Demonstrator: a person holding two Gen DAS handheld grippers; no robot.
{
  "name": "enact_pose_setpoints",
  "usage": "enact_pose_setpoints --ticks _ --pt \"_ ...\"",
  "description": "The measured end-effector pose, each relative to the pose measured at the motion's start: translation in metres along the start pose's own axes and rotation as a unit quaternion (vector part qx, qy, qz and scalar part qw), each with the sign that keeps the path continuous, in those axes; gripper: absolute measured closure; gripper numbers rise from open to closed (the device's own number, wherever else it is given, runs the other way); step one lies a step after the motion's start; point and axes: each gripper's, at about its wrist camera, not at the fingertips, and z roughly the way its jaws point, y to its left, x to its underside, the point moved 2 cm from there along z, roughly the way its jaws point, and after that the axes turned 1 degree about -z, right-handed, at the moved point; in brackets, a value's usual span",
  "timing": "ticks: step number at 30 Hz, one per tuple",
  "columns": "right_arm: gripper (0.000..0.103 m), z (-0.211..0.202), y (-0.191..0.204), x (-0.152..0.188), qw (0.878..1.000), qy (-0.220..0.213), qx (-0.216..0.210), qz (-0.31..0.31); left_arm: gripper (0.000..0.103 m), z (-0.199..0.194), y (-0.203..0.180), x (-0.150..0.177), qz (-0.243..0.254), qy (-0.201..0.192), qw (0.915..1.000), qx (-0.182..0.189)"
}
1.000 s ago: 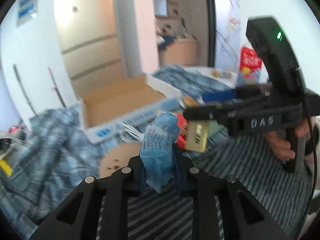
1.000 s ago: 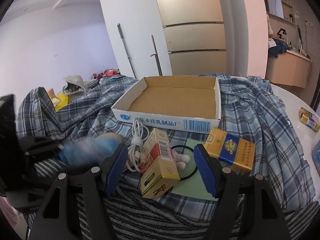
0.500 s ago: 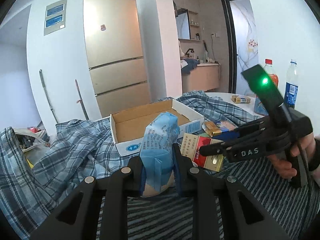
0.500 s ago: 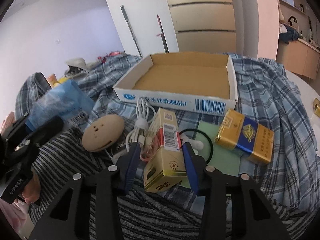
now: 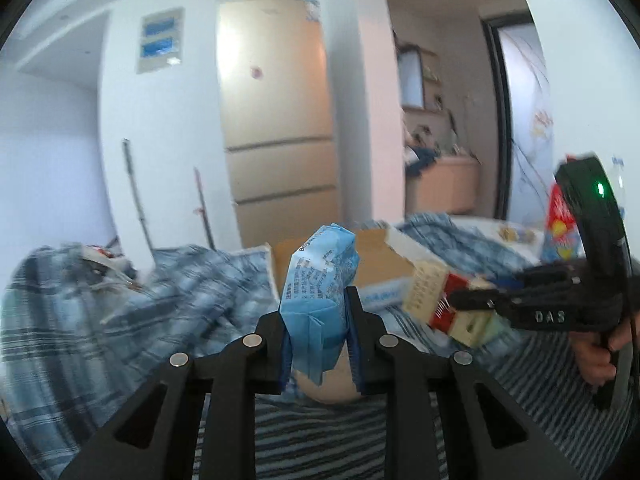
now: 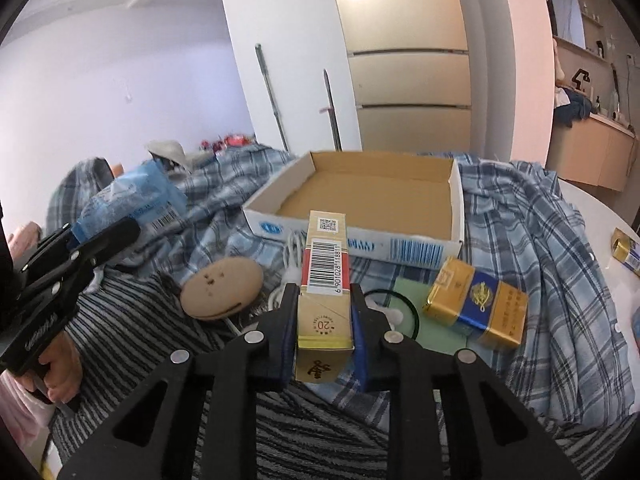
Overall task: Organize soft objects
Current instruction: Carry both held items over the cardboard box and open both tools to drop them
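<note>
My left gripper (image 5: 318,300) is shut on a blue soft tissue pack (image 5: 320,276), held up in the air in front of the cardboard box (image 5: 384,256). In the right wrist view the same tissue pack (image 6: 136,196) shows at the left, in the left gripper (image 6: 120,228). The jaws of my right gripper (image 6: 325,300) are closing, and their pads press both sides of a red and gold cigarette pack (image 6: 325,280). That pack is raised a little above the cloth, just before the open, empty cardboard box (image 6: 360,236).
A tan round soft thing (image 6: 222,288), a white cable (image 6: 294,252), a black ring (image 6: 404,308) on green paper (image 6: 412,292) and a gold and blue pack (image 6: 476,304) lie before the box. A plaid shirt (image 6: 520,220) and striped cloth (image 6: 132,320) cover the table.
The right jaws have come together on the cigarette pack, which now stands straight between them. The left gripper has risen and tilted upward with the tissue pack still in it.
</note>
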Motion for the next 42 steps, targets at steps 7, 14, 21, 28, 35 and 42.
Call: enact_pose_setpoints --ticks 7,14,21,28,35,42 --pt "0.08 -0.023 0.003 -0.005 0.997 -0.062 0.038 -0.002 0.079 -0.011 -0.003 -0.01 0.011 -0.027 0.9993 -0.025" --pt "0.08 -0.055 0.008 -0.021 0.991 -0.105 0.082 -0.004 0.079 -0.03 -0.023 -0.03 0.026 -0.054 0.9979 -0.023" --pt "0.08 -0.105 0.025 -0.053 0.978 -0.17 0.116 -0.029 0.079 -0.05 -0.038 -0.071 0.027 -0.081 0.9963 -0.015" --pt "0.08 -0.127 0.03 -0.108 0.965 -0.214 0.151 -0.023 0.079 -0.048 -0.043 -0.135 0.0 -0.105 0.9943 -0.019" --pt "0.08 -0.139 0.023 -0.158 0.954 -0.254 0.157 -0.008 0.079 -0.037 -0.041 -0.165 -0.002 -0.115 0.9931 -0.025" --pt "0.08 -0.124 0.013 -0.163 0.952 -0.266 0.15 0.008 0.079 -0.014 -0.036 -0.178 -0.015 -0.108 0.9936 -0.028"
